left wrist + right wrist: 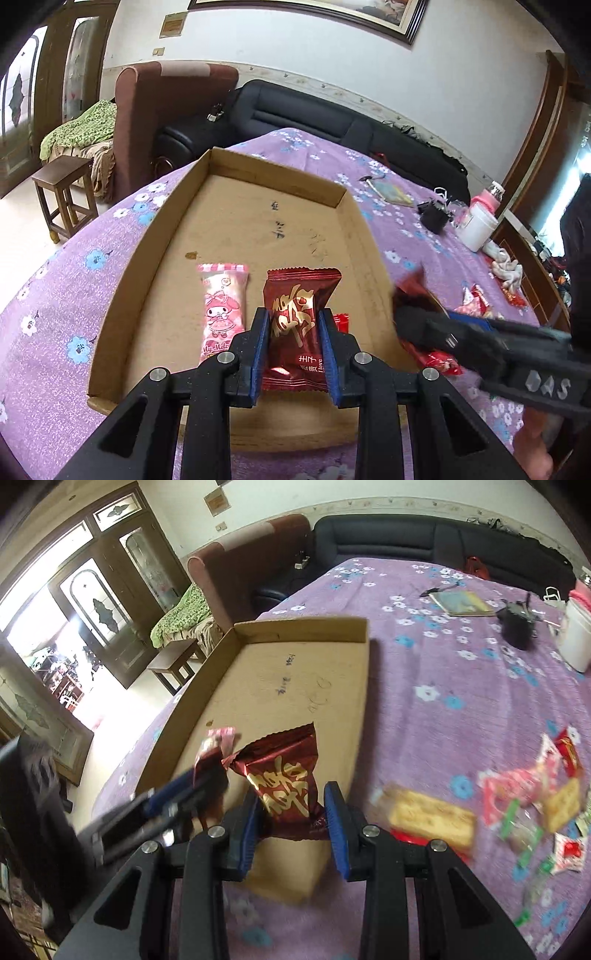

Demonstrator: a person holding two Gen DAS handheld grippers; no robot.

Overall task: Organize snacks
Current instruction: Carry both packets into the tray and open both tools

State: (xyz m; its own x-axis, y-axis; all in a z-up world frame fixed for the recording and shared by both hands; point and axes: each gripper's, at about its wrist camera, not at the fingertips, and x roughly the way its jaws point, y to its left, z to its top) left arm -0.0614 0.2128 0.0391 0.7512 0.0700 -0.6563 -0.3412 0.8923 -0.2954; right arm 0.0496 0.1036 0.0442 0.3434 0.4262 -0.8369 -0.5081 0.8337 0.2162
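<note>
**Two red packs in grip, both over the tray**

Left gripper: jaws clamped on a dark red pack across its middle, crimped ends free fore and aft. It hangs over the near part of the cardboard tray. A pink pack lies flat on the tray floor just left of it. A bright red wrapper peeks out at the right finger; too little shows to say what it is.

Right gripper: jaws closed on a second dark red pack, again mid-body, at the tray's near right side.

Handling, judged: foil pillow packs, light, soft, air-filled, slick film. The belly grip suits them; firm pressure would likely crush the contents. A crimped end seal is the safer hold if a regrip is needed. When let go, the packs should drop flat and may slide a little on bare card.

Edges and room: the tray walls are low, and the far half of the floor is bare, so there is ample space beyond the pink pack. The two grippers are close together over the near end, the right one crossing the tray's right wall; a clash looks like the main risk. Loose snacks lie on the purple cloth to the right, blurred in the right view.
</note>
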